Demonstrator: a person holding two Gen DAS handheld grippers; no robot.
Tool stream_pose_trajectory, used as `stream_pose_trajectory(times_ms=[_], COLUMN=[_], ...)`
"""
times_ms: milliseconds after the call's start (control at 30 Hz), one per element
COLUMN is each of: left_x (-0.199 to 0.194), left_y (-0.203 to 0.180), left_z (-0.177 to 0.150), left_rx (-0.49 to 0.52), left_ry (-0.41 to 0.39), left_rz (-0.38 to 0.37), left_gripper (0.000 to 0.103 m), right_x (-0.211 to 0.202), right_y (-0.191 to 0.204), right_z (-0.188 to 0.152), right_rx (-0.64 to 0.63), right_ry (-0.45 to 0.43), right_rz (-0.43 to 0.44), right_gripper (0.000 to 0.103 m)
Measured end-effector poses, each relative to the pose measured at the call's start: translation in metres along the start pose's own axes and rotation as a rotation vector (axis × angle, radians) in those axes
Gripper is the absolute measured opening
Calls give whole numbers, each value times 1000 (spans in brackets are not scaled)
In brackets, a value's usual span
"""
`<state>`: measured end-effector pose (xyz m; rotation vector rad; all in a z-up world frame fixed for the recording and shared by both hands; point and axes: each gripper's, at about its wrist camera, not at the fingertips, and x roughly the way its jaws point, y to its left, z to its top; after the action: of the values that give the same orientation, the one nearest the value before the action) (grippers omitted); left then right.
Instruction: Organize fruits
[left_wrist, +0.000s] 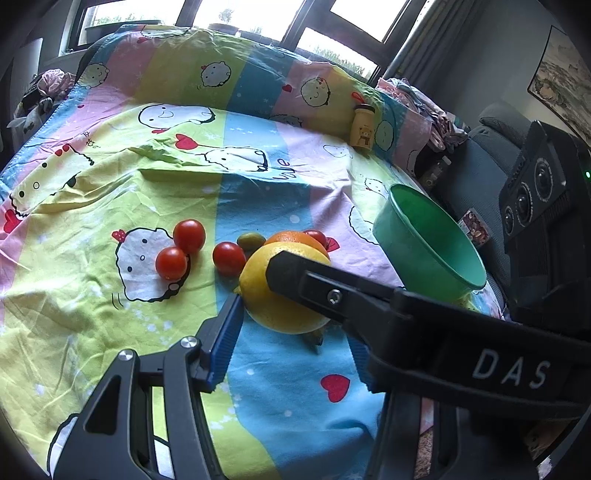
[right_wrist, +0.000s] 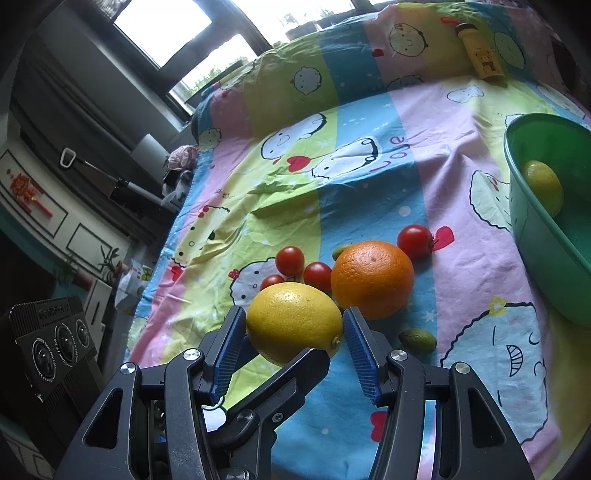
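A yellow lemon (right_wrist: 293, 319) hangs just above the patterned cloth, and my right gripper (right_wrist: 295, 321) is shut on it with both blue pads pressing its sides. In the left wrist view my left gripper (left_wrist: 288, 314) also grips this lemon (left_wrist: 273, 299). Its left pad touches the fruit, while its right pad is hidden behind the right gripper's black finger (left_wrist: 295, 275). Behind the lemon lie an orange (right_wrist: 371, 278), several cherry tomatoes (left_wrist: 189, 235) and a small green fruit (right_wrist: 417, 338). A green bowl (right_wrist: 546, 258) at the right holds another lemon (right_wrist: 543, 186).
A yellow bottle with a bear print (left_wrist: 364, 127) stands at the cloth's far right. The cloth (left_wrist: 110, 192) is rumpled, with a raised fold at the back. Clothes lie heaped beyond its right edge. A black camera box (left_wrist: 535, 192) stands at the right.
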<state>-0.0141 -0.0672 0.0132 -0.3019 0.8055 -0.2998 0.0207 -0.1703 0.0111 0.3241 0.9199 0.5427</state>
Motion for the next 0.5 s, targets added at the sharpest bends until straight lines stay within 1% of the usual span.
stream_pose_trajectory(times_ms=[500], left_x=[-5], left_y=[-12], left_z=[7], left_rx=[44], left_ry=[-32], left_rz=[2], left_gripper=[53], right_x=[-12], right_y=[-3], right_z=[3], right_rx=[6], right_ry=[-40], right_rz=[13], right_gripper=[58])
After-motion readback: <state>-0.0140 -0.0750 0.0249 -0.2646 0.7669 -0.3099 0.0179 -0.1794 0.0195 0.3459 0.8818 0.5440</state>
